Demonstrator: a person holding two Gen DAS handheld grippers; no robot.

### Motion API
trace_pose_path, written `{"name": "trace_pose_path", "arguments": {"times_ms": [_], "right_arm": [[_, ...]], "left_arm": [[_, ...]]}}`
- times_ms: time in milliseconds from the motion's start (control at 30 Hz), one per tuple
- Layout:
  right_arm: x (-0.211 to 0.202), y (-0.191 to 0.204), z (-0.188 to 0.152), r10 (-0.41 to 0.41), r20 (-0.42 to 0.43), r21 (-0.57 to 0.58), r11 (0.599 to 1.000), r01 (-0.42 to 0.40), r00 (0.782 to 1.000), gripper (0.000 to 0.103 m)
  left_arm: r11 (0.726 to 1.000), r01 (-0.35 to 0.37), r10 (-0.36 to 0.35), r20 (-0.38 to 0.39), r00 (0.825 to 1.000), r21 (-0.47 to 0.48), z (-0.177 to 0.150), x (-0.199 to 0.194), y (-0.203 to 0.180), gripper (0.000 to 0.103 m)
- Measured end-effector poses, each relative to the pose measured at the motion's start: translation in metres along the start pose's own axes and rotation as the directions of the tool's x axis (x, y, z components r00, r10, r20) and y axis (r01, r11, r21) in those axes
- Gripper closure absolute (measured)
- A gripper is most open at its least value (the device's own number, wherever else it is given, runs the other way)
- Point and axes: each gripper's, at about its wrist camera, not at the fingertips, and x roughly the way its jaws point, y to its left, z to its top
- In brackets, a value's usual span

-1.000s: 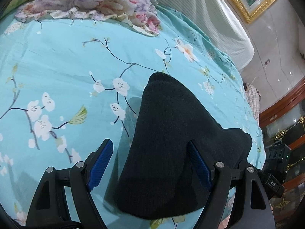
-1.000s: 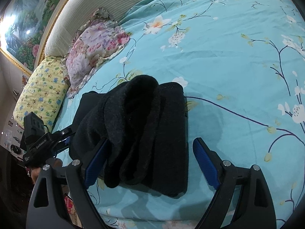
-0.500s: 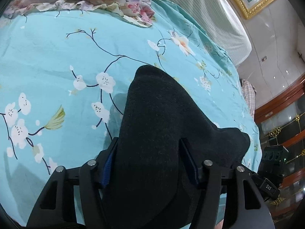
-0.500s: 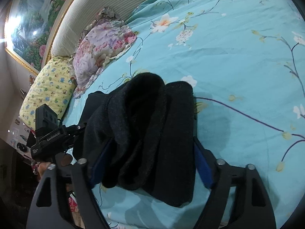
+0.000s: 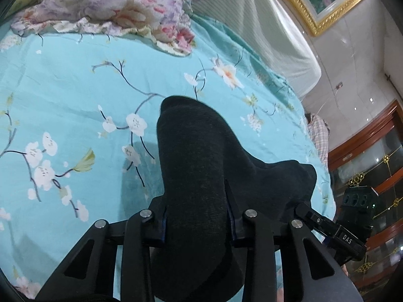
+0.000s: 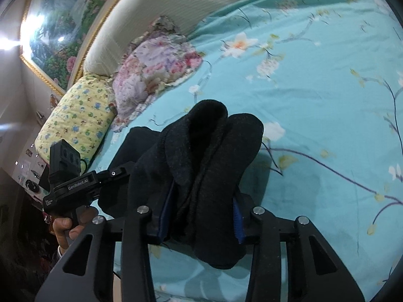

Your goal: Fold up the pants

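Note:
The folded black pants [image 5: 199, 166] lie bunched on the turquoise flowered bedspread [image 5: 75, 95]. My left gripper [image 5: 197, 216] is shut on one end of the bundle, its blue pads pressed into the cloth. My right gripper [image 6: 201, 214] is shut on the other end of the pants [image 6: 209, 161], which bulge up between its fingers in two thick folds. The bundle is lifted a little, with a shadow on the bedspread [image 6: 314, 105] below it. The left gripper's body [image 6: 73, 186] and the hand holding it show at the left of the right wrist view.
A flowered pillow [image 5: 105, 5] and a yellow patterned pillow [image 6: 78, 118] lie at the head of the bed by the striped headboard [image 5: 264, 32]. A gold-framed painting [image 6: 58, 32] hangs above. A wooden cabinet [image 5: 370, 156] stands past the bed's right edge.
Both grippers have gone from open beside the pants to shut on them. The bundle has been squeezed narrower and raised a little off the bedspread.

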Motion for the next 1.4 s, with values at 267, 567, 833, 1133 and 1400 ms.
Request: {"name": "trace_pose_path", "arguments": {"times_ms": [267,567,833,1133,1400], "right_arm": [[0.019,0.033,0.020,0.055,-0.009,-0.076,0.996,-0.056,0.998,0.063],[0.078,0.082,0.044,0.160,-0.067,-0.141,0.976,-0.168,0.985,0.063],[0.129,0.114,0.056,0.204,-0.129,-0.170,0.960,-0.224,0.971,0.063],[0.167,0.128,0.074,0.188,-0.151,-0.188,0.958,-0.215,0.970,0.063],[0.183,0.126,0.078,0.183,-0.162,-0.188,0.959,-0.212,0.970,0.062]], "left_arm": [[0.999,-0.046,0.048,0.097,0.994,-0.019,0.010,-0.041,0.018,0.072],[0.987,-0.131,0.148,0.201,0.968,-0.094,0.030,-0.089,0.067,0.072],[0.970,-0.190,0.222,0.235,0.946,-0.153,0.037,-0.104,0.102,0.072],[0.959,-0.224,0.263,0.243,0.934,-0.175,0.049,-0.095,0.121,0.072],[0.949,-0.252,0.290,0.211,0.934,-0.188,0.043,-0.085,0.136,0.069]]}}
